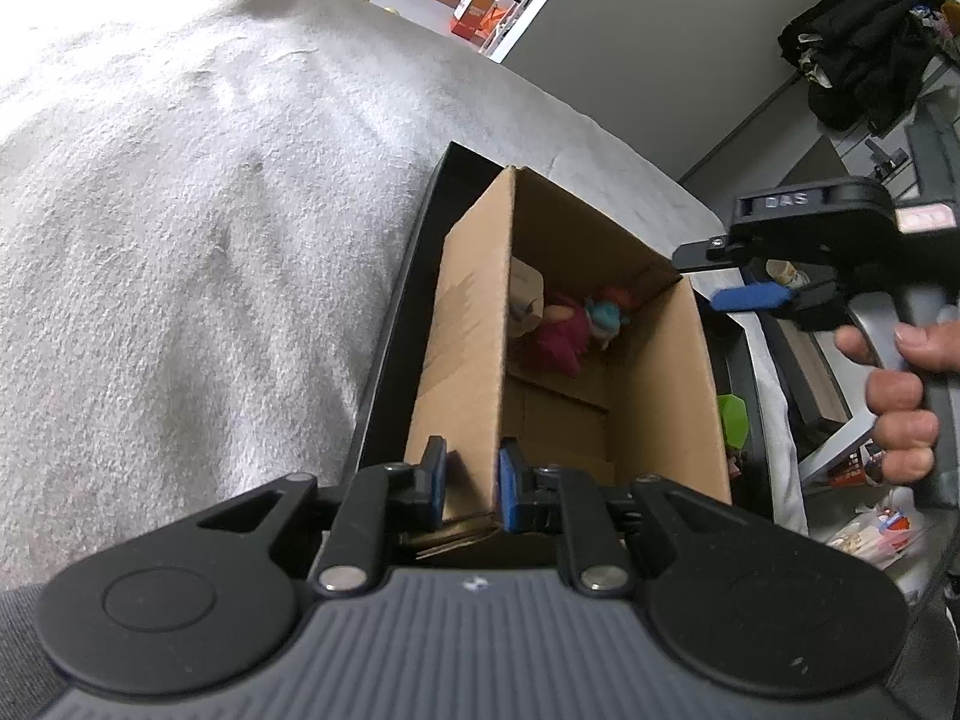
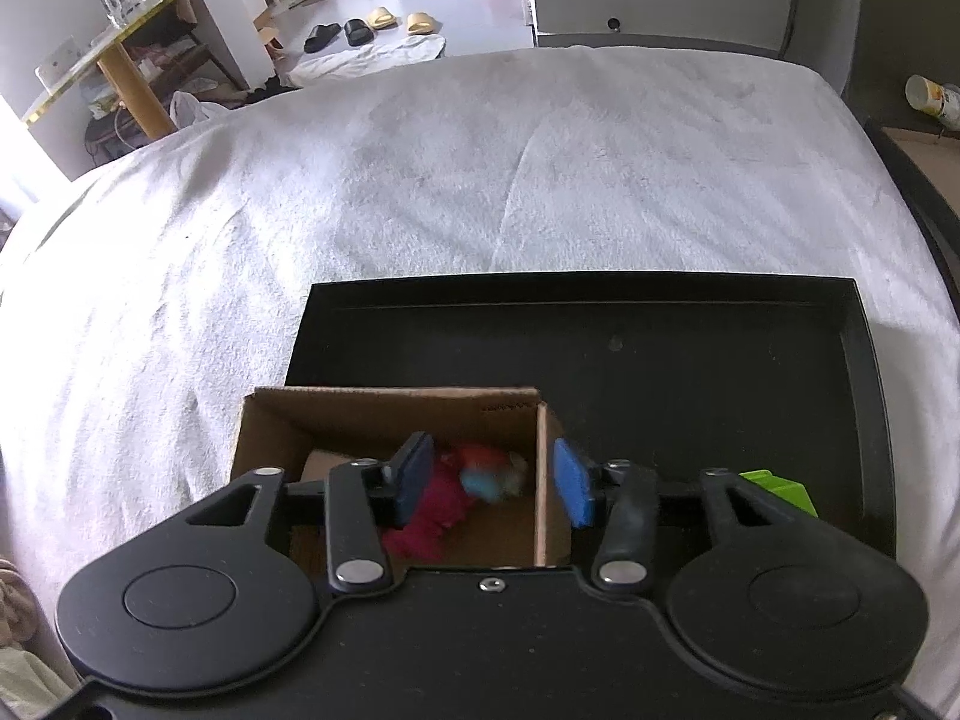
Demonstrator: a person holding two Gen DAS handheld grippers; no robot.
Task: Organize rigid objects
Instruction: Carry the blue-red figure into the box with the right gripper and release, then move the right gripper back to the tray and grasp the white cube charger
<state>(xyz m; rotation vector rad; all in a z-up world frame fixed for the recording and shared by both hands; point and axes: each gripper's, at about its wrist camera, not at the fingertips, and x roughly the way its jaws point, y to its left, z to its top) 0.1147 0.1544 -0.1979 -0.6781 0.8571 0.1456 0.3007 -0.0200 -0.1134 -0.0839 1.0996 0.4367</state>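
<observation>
Currently, readout per the two wrist views:

Step in hand: judged as a drop-off into the cardboard box point(image 2: 390, 420); toy figure point(image 2: 474, 480) lay inside on the box floor, blurred, red/pink body w/ blue head.
Left gripper point(image 1: 471, 489): pads pressed onto the near box wall, one pad outside, one inside; appeared to pinch and steady the wall.
Right gripper point(image 2: 492, 483): spread wide, nothing between pads; left pad sat over the box interior, right pad just outside the box's right wall, so the wall stood between them.
Right gripper, seen from left wrist point(image 1: 750, 297): ahead-right of left gripper, near the box's far right corner; hand point(image 1: 900, 396) on the grip.
Task thing loc.: toy below and between the right gripper's pads, against the far end of the box as seen from left gripper.
Green block point(image 2: 780, 489): on the black tray point(image 2: 690, 348), right of the right gripper, partly hidden by its linkage; likely next item.
Next move calls for: lift right gripper clear of the wall top, shift right toward green block, keep pads apart until they straddle it. Left gripper should hold the wall unless box needs repositioning.
Edges: box walls thin, top edges open; tray rim raised, ahead and right of right gripper.
Open room: bare tray floor ahead-right of right gripper; white bedcover point(image 2: 420, 180) wide open beyond the tray and left of left gripper.
Risk: snagging the right wall on lift could tip the box.
</observation>
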